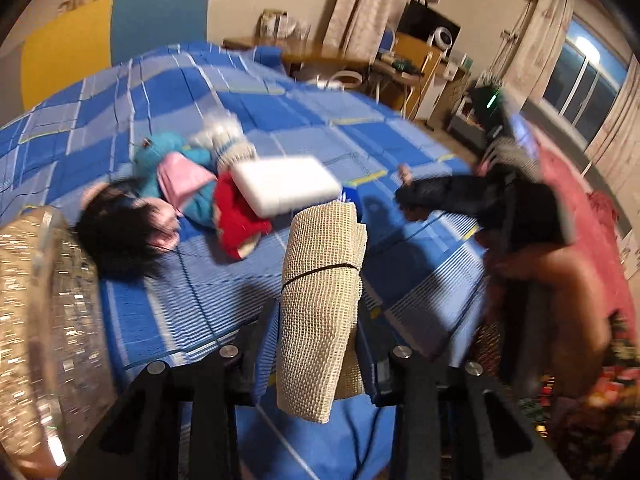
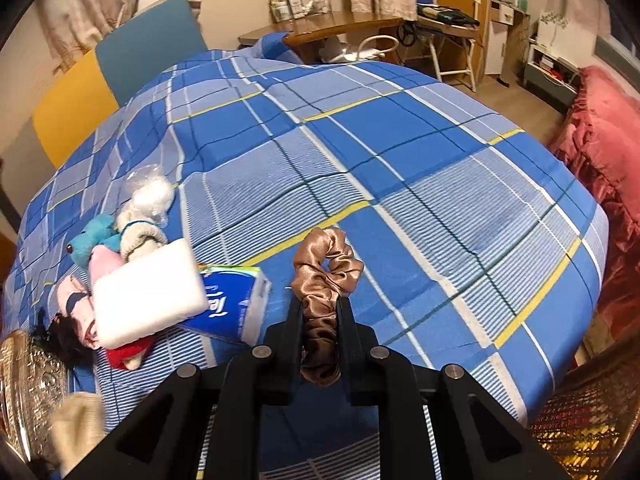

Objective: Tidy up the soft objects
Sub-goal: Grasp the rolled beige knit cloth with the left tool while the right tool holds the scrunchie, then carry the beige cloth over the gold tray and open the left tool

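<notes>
Gleaming patterned metal bowl [image 2: 28, 392] beside beige mesh roll [image 1: 320, 300].

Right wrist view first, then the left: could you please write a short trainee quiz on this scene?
1. True or false: the right gripper is shut on a scrunchie.
2. What tops the toy pile? A. foam block B. plate C. cup
3. Which gripper has the mesh roll between its fingers?

Key: 1 true; 2 A; 3 left gripper.
</notes>
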Tool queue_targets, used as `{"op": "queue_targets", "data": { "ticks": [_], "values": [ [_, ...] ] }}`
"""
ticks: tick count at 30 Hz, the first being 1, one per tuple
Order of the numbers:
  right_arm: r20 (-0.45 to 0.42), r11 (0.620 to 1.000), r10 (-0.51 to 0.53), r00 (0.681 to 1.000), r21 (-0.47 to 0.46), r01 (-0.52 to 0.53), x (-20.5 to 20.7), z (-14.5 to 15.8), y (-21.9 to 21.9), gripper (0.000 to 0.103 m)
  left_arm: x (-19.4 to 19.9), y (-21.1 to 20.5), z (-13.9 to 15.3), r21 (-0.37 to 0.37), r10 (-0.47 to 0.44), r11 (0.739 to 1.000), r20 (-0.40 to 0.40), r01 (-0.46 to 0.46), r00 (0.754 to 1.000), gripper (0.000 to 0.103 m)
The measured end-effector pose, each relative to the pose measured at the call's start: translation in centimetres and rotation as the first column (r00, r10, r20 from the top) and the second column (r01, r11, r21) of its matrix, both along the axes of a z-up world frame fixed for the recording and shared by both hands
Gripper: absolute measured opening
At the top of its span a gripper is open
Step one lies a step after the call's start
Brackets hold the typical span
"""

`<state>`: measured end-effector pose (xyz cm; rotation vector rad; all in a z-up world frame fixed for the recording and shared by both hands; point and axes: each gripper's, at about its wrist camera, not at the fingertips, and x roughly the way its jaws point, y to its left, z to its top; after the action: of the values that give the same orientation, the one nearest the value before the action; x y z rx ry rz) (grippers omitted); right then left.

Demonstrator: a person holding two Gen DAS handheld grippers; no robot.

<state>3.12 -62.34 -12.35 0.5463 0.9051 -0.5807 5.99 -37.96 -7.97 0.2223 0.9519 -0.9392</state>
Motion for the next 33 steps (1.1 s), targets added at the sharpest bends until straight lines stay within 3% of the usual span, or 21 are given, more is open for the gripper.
{"op": "queue_targets", "data": {
  "ticks": [9, 13, 18, 25, 27, 30, 33],
  "values": [
    [0.014, 0.996, 0.058, 0.998, -0.061, -0.057, 0.6, 0.7, 1.4, 0.016, 0.9, 7.3, 7.5, -0.128, 0.027, 0.992, 0.025, -0.023, 0.999, 0.036],
    [0.016, 0.995, 0.058, 0.998, -0.081, -0.056, 0.5, 0.8, 1.6, 0.016, 3.0, 13.1, 10.6, -0.163, 0.098, 0.983, 0.056, -0.087, 0.994, 0.036],
    [0.023, 0.997, 0.02, 1.0, -0.08, -0.018, 0.0, 0.9, 1.0, 0.016, 6.6, 20.5, 11.9, -0.165, 0.234, 0.962, 0.073, -0.22, 0.969, 0.036],
    [0.106, 0.992, -0.041, 0.994, -0.118, 0.053, -1.5, 2.4, 0.8, 0.016, 13.3, 32.2, 9.1, -0.067, 0.441, 0.897, 0.048, -0.438, 0.896, 0.036],
    [0.121, 0.985, -0.029, 0.992, -0.164, 0.049, -1.7, 3.2, 1.8, 0.016, 15.6, 35.9, 6.8, -0.001, 0.513, 0.858, 0.024, -0.513, 0.858, 0.036],
    [0.127, 0.978, -0.005, 0.992, -0.206, 0.031, -1.7, 4.1, 3.5, 0.016, 17.5, 38.8, 3.9, 0.07, 0.565, 0.823, 0.003, -0.563, 0.825, 0.036],
    [0.166, 0.982, 0.017, 0.986, -0.188, 0.014, -2.1, 5.0, 5.9, 0.016, 20.0, 41.4, 0.9, 0.134, 0.606, 0.79, -0.025, -0.599, 0.795, 0.036]
  ]
}}
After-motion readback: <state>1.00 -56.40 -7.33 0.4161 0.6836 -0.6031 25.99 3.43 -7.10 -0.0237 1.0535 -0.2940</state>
